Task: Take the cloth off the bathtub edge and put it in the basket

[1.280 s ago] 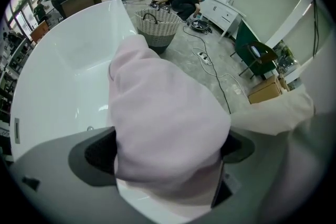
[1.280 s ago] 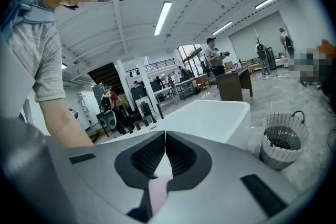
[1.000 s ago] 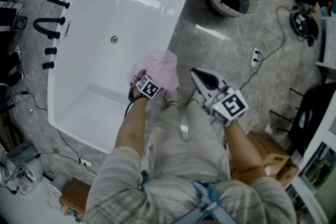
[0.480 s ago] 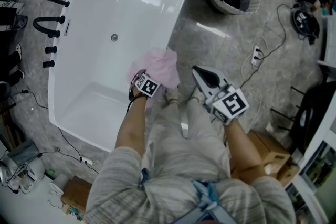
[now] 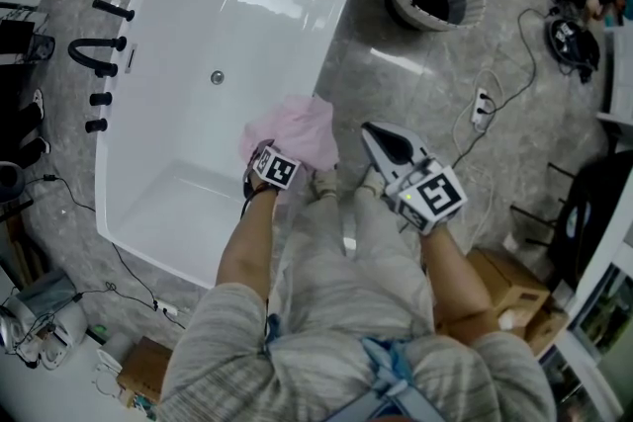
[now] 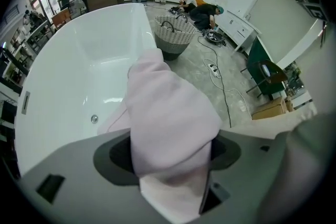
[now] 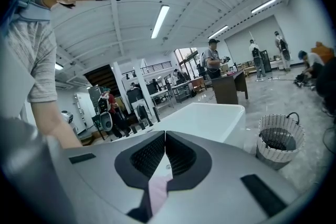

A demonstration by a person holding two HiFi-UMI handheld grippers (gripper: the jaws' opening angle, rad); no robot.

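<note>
A pink cloth is draped over the near rim of the white bathtub. My left gripper points steeply down onto it. In the left gripper view the cloth bulges up between the jaws of the left gripper, filling the gap from pad to pad. Those jaws have just been closing, with the cloth between them. My right gripper hovers just right of the cloth, shut and empty, and in its own view the right gripper faces the tub. The woven basket stands on the floor beyond the tub.
Black faucet fittings sit on the floor left of the tub. A power strip with a cable lies on the grey floor to the right, and a cardboard box by my right arm. Several people stand far back.
The left gripper's marker cube has rolled a little over the cloth. The right gripper and the cloth stay where they were.
</note>
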